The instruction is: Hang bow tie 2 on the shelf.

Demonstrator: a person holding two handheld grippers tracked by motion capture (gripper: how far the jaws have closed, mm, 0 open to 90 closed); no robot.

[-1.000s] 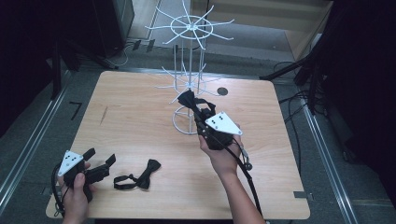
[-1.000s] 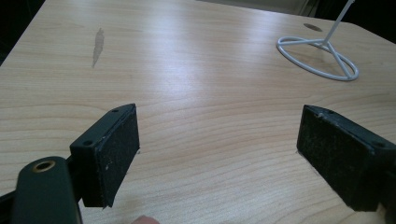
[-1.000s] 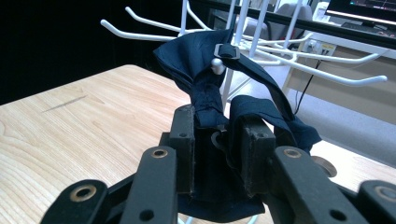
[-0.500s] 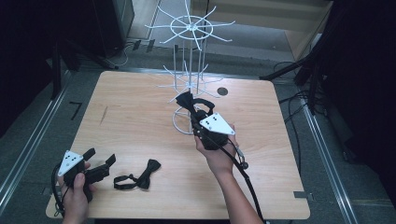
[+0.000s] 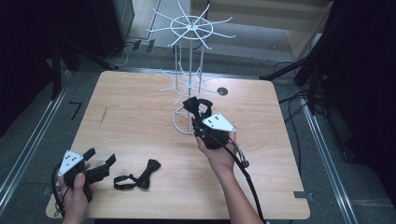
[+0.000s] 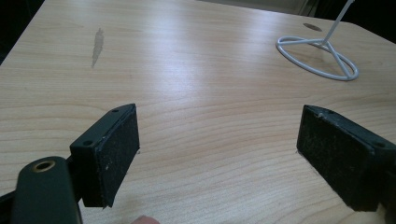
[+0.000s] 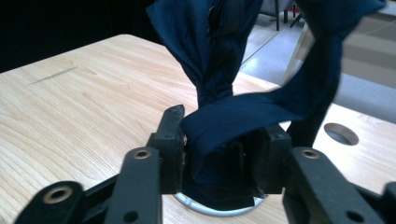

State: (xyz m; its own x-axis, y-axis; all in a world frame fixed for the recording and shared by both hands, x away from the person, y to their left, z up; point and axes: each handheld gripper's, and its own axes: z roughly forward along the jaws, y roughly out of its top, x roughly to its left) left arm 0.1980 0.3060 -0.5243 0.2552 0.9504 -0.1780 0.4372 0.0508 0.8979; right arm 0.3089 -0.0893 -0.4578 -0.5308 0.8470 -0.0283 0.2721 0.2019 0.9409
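We list one dark bow tie [image 7: 219,116] hanging between the right gripper's [image 5: 204,122] just-loosening jaws; left gripper [image 5: 100,164] released, near-left.

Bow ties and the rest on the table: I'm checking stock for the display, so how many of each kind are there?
Bow ties: 2, one dark bow tie hanging at the stand between the right gripper jaws, one black bow tie lying on the table.
White wire stand: 1
Grippers: 2, counting the left gripper.
Total: 5
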